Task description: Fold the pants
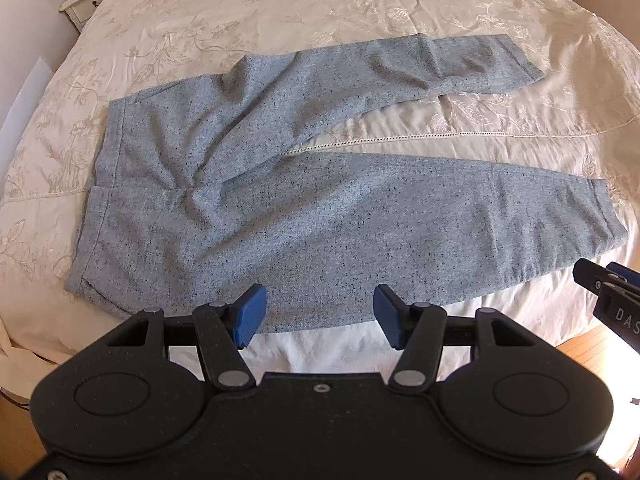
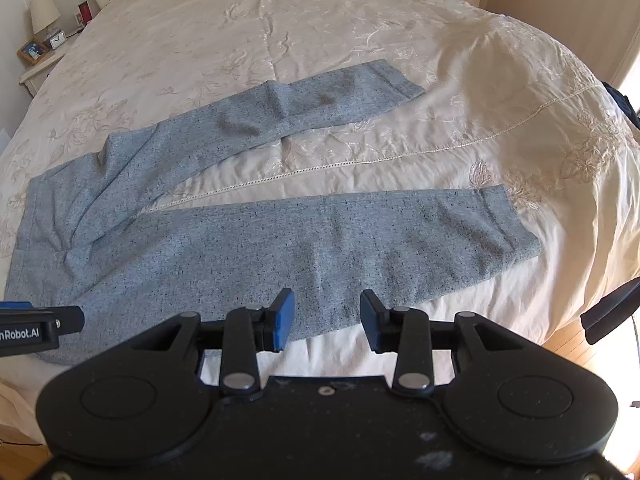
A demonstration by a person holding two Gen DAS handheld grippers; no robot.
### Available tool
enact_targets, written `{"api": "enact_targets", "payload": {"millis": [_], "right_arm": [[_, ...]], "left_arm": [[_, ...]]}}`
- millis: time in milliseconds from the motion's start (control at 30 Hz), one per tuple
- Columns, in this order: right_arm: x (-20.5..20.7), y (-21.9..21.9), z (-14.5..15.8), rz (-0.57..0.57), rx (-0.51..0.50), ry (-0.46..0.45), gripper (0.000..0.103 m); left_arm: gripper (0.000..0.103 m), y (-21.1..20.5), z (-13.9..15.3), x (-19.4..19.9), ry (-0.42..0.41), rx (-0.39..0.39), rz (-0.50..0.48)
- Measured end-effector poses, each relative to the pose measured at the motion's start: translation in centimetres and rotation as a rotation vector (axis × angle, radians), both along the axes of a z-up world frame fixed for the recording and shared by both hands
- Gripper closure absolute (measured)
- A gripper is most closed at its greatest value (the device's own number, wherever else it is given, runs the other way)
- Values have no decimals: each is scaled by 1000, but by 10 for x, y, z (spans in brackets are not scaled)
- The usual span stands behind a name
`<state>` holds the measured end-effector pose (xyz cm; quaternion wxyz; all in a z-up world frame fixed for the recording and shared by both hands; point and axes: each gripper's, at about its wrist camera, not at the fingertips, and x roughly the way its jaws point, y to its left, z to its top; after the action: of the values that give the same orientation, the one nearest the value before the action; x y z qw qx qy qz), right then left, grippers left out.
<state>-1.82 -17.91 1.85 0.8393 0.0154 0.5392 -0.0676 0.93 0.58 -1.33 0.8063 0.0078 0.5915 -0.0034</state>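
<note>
Grey speckled pants (image 1: 248, 208) lie flat on a cream bedspread, waistband to the left, the two legs spread apart towards the right. In the right wrist view the same pants (image 2: 248, 248) show both cuffs at the right. My left gripper (image 1: 318, 316) hovers open above the near edge of the near leg, close to the hip, with nothing between its blue pads. My right gripper (image 2: 326, 322) is open too, above the near edge of the same leg further along. Each gripper's tip shows at the edge of the other's view.
The bedspread (image 2: 360, 32) stretches far beyond the pants. A bedside table (image 2: 44, 60) with a lamp, a clock and a picture frame stands at the far left. Wooden floor (image 2: 580, 356) shows past the near right bed edge. A dark object (image 2: 624, 104) lies at the right edge.
</note>
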Motion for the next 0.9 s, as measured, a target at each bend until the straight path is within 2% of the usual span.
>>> {"api": "enact_targets", "payload": {"millis": [600,900], "right_arm": [[0,4,-1,13,8,7,64],[7,5,-1,40,11,10,64]], "left_arm": [[41,5,1,5,6,-5,6],[41,11,8,11,-52,18,46]]}}
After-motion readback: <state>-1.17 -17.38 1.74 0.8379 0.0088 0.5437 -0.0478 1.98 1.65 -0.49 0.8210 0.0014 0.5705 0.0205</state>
